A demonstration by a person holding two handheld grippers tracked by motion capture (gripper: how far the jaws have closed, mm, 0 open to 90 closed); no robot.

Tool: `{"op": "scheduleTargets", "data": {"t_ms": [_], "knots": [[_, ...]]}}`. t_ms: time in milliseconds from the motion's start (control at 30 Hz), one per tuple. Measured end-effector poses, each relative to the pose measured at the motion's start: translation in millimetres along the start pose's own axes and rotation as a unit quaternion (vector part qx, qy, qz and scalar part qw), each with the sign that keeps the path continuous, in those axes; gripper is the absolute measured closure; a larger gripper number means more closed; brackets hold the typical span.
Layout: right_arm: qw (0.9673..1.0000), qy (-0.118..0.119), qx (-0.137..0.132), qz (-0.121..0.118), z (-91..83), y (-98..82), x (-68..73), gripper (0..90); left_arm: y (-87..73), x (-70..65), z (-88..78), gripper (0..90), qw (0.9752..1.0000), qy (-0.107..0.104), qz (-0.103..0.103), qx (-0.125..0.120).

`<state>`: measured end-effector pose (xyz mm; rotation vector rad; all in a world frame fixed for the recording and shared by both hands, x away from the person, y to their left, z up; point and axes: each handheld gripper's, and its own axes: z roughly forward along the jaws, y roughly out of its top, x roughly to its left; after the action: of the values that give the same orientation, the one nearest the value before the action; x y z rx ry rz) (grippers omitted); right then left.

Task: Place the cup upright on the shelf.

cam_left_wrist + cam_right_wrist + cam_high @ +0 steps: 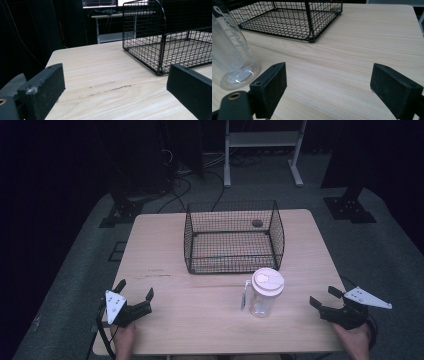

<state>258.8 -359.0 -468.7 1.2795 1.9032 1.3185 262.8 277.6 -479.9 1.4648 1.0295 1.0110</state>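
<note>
A clear plastic bottle (263, 295) with a white lid and a side strap stands upright on the wooden table (165, 295), just in front of a black wire basket (233, 238). My left gripper (135, 291) rests open near the table's front left corner, with nothing between its jaws. At the front right, my right gripper (325, 296) is open too and points toward the bottle, a short way off. In the right gripper view the bottle (230, 50) stands at the left beside the gripper (328, 86). The left gripper view shows its gripper (117, 91) facing the basket (162, 40).
A small dark round object (257, 223) lies on the table behind the basket's far wall. Beyond the table stand a white metal frame (262, 150), dark stands and cables on the grey floor. Bare wood lies between the two grippers.
</note>
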Motion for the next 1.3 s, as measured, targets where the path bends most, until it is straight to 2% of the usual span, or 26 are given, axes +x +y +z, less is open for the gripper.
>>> {"op": "scheduleTargets", "data": {"t_ms": [67,300,433,467,500,933,1000,1067,1300], "knots": [[1.0000,0.002,-0.001,0.001,-0.1,0.0,-0.1,12.9,0.0,-0.1,0.0,0.9,1.0000,0.000,0.001,0.000],[0.9997,0.012,0.014,-0.019,0.6,2.7,7.8,12.5,-0.2,-0.4,-0.9,0.9,1.0000,0.000,-0.001,-0.004],[0.9994,0.020,0.016,-0.022,0.0,5.9,11.4,12.2,-0.3,-0.6,-1.3,0.9,1.0000,-0.002,0.002,-0.005],[0.9994,0.020,0.018,-0.023,-0.5,7.8,15.0,8.5,-0.3,-0.8,-1.2,0.9,1.0000,-0.002,0.003,-0.005],[0.9994,0.021,0.019,-0.022,-1.0,8.3,16.0,8.4,-0.3,-1.0,-1.2,0.9,1.0000,-0.002,0.004,-0.004],[0.9972,0.063,0.021,-0.035,-4.9,18.0,31.4,7.5,-0.3,-1.2,-1.1,0.9,1.0000,-0.002,0.005,-0.005],[0.9970,0.065,0.020,-0.036,-5.1,19.0,33.3,7.4,-0.3,-1.3,-1.1,0.9,1.0000,-0.002,0.005,-0.004],[0.9969,0.068,0.015,-0.036,-6.1,22.0,38.0,2.4,-0.3,-1.1,-1.1,0.9,1.0000,-0.002,0.005,-0.004],[0.9954,0.084,0.006,-0.046,-11.0,34.1,50.3,2.2,-0.4,-0.4,-1.3,0.9,1.0000,-0.004,0.002,-0.007]]}}
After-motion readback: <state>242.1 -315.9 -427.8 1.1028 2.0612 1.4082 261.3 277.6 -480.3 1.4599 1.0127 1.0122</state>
